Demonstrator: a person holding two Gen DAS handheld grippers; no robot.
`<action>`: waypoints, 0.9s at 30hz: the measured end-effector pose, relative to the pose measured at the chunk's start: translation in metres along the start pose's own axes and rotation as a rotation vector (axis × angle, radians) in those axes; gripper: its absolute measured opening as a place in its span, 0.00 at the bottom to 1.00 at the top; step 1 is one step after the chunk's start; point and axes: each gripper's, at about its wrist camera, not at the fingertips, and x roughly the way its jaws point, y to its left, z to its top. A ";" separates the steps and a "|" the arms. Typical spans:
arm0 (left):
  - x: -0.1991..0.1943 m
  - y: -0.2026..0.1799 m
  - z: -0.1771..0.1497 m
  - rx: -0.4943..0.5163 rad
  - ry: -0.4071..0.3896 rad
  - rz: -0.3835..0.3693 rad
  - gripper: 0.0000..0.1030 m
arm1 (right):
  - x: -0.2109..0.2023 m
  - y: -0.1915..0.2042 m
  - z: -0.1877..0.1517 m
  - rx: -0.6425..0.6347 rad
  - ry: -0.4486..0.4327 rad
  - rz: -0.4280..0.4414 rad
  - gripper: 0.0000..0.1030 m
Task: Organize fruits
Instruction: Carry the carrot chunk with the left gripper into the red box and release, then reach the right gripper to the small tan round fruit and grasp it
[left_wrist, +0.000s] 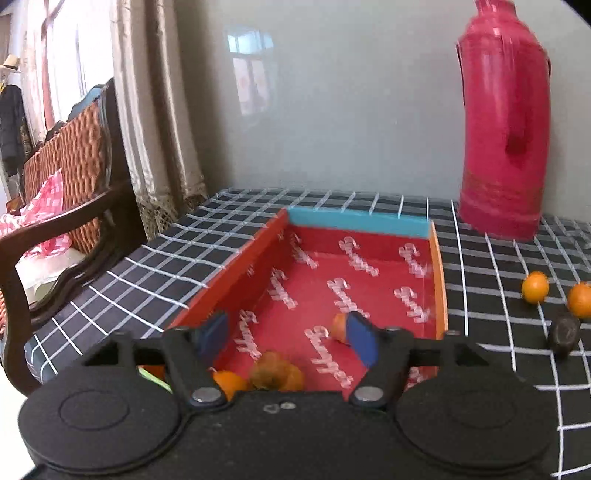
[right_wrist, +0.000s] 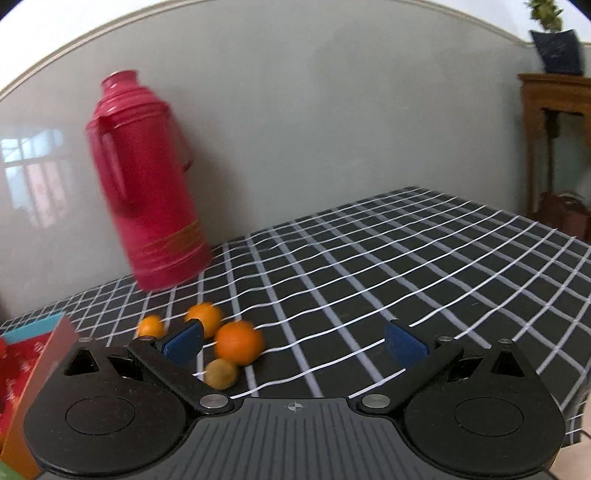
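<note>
Meanwhile both grippers are hanging spread and empty, the left gripper (left_wrist: 288, 338) over the red box (left_wrist: 236, 269) holding fruit (left_wrist: 275, 371), the right gripper (right_wrist: 295, 341) near oranges (right_wrist: 238, 341) lying on the checked tablecloth (right_wrist: 406, 258).

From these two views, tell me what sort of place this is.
Probably a room in a home. A table with a black checked cloth stands against a plain wall, a red thermos on it, a wicker-backed wooden chair and curtains beside it.
</note>
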 end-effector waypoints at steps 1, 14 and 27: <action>-0.002 0.004 0.002 -0.002 -0.016 -0.005 0.69 | 0.002 0.004 -0.001 -0.015 0.008 0.007 1.00; -0.019 0.066 0.008 -0.036 -0.124 0.123 0.79 | 0.052 0.032 -0.015 -0.078 0.175 0.074 0.56; -0.013 0.128 0.006 -0.115 -0.082 0.217 0.82 | 0.064 0.053 -0.024 -0.119 0.196 0.076 0.25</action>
